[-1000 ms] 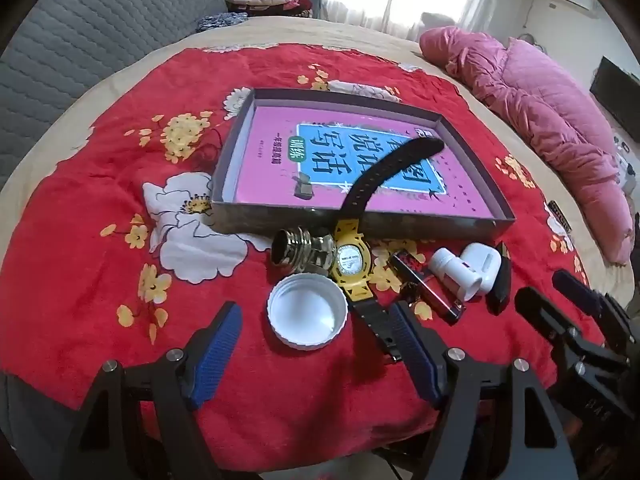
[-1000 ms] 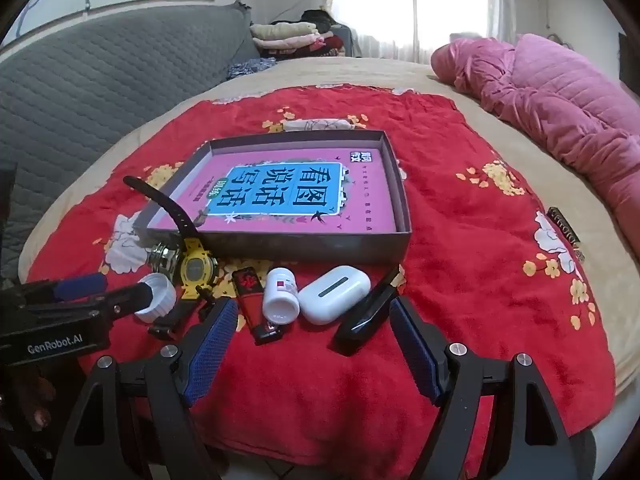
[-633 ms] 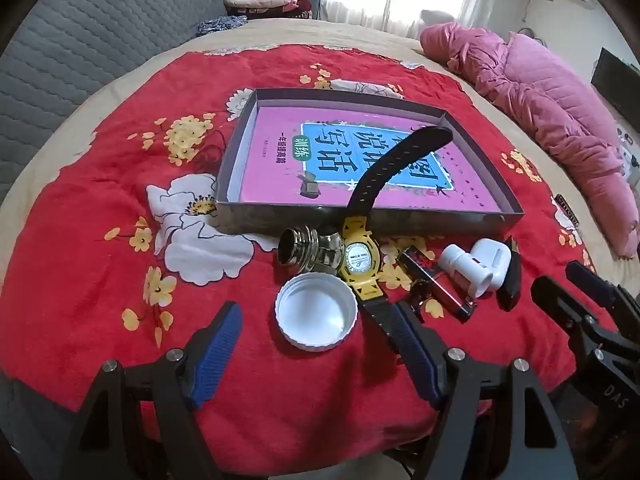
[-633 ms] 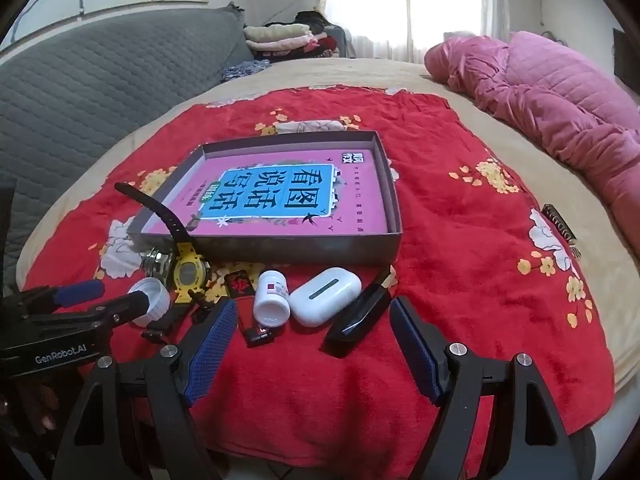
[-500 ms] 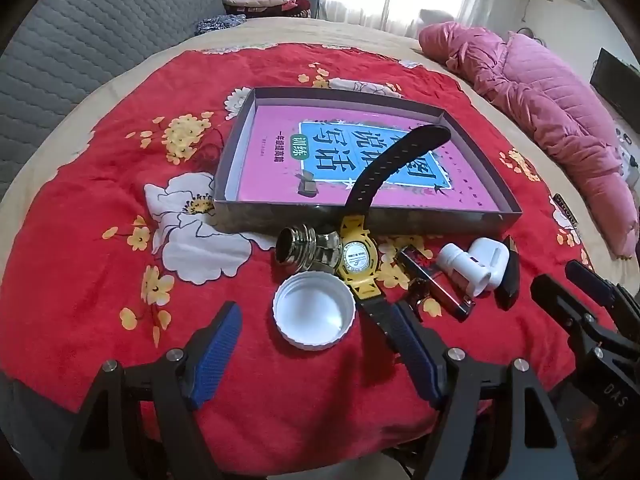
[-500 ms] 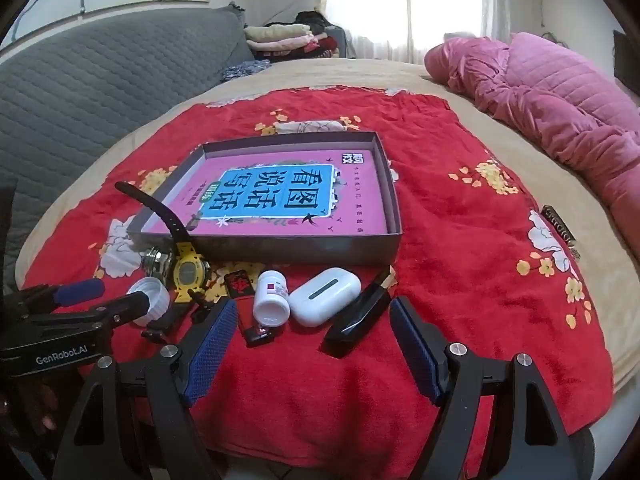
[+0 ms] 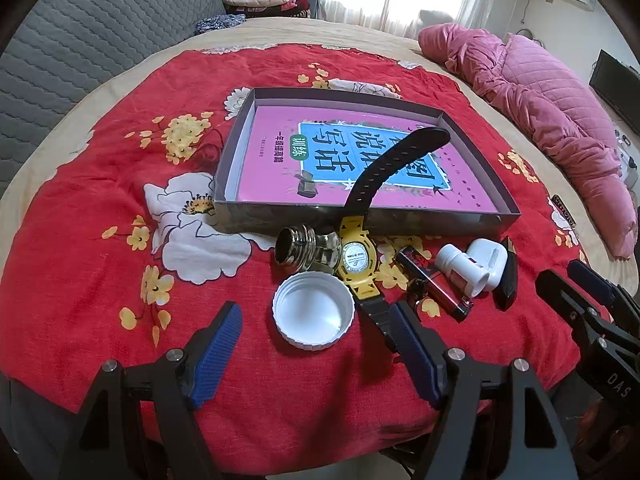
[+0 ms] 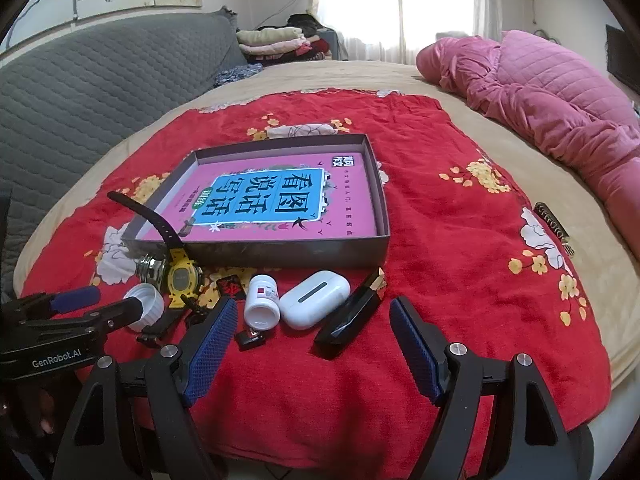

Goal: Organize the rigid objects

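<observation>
The fingers of the left gripper are spread wide and empty, low over the red floral cloth, with the white cap lying open side up between them. The right gripper is likewise released, holding nothing; its left pad covers part of a small dark item that may be a lighter.

A row of things lies along the near wall of the shallow box: a metal jar, a yellow watch whose black strap leans over the box rim, a white bottle, a white earbud case and a black bar. A pink book fills the box floor.
</observation>
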Demonstrator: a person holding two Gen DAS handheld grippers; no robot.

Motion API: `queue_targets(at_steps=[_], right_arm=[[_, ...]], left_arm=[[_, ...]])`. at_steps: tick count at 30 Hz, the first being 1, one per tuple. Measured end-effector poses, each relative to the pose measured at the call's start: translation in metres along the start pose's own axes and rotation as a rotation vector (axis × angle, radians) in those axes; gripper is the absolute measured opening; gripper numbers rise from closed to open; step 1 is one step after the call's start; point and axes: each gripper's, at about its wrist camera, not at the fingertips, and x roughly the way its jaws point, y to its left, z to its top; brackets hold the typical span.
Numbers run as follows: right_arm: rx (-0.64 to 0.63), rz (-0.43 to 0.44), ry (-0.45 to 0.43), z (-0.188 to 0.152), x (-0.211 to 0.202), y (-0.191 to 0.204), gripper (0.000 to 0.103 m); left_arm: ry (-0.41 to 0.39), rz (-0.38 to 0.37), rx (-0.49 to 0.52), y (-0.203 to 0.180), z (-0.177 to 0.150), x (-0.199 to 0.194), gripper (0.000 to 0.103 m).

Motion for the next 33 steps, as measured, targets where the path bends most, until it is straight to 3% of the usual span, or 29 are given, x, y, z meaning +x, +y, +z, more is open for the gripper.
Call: queue_targets(at_steps=[33], right_arm=[[-0.005, 0.002, 0.021, -0.0018, 0.0058, 0.0003, 0.079]], left_arm=[[0.003, -0.007, 0.006, -0.0019, 0.0004, -0.0002, 0.075]])
